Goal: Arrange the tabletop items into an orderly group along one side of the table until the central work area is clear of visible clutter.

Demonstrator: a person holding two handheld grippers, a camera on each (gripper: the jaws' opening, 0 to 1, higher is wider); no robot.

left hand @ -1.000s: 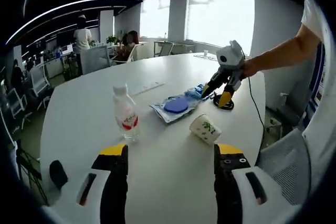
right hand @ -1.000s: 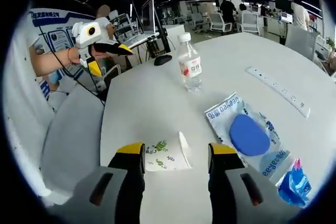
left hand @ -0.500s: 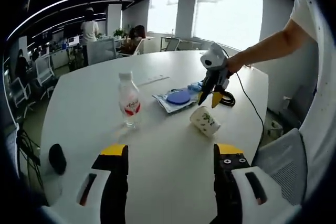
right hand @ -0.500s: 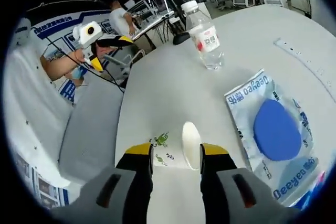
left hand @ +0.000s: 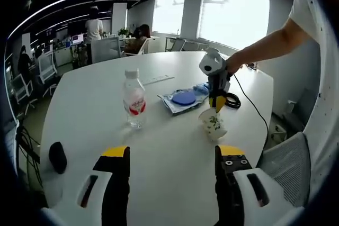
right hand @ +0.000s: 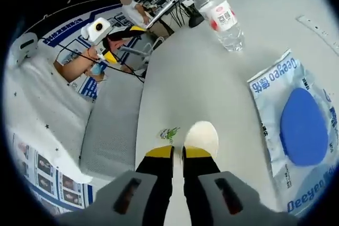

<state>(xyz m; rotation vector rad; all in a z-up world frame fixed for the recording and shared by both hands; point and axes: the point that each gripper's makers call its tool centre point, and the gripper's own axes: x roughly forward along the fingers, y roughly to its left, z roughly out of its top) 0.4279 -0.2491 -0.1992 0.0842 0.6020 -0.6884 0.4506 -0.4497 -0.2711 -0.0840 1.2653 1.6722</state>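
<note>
A white paper cup [left hand: 213,124] with green prints sits tilted near the table's right edge. My right gripper [left hand: 215,102] comes down on it from above. Seen from the right gripper view, my right gripper [right hand: 178,153] is shut on the paper cup [right hand: 202,136], pinching its rim wall. A clear water bottle [left hand: 134,99] with a red label stands upright to the left of the cup. A blue-and-white packet [left hand: 181,99] lies flat beyond the cup. My left gripper [left hand: 172,154] hangs open over the near table with nothing between its fingers.
A black mouse [left hand: 57,157] lies at the near left edge and a black cable coil [left hand: 231,101] beyond the cup. A white power strip [left hand: 157,80] runs across the far table [left hand: 95,104]. A grey chair [right hand: 112,125] stands by the table edge. People sit and stand at desks behind.
My right gripper has come down over the paper cup and shut on its rim. The cup has gone from lying on its side to tilted up. The left gripper stays open.
</note>
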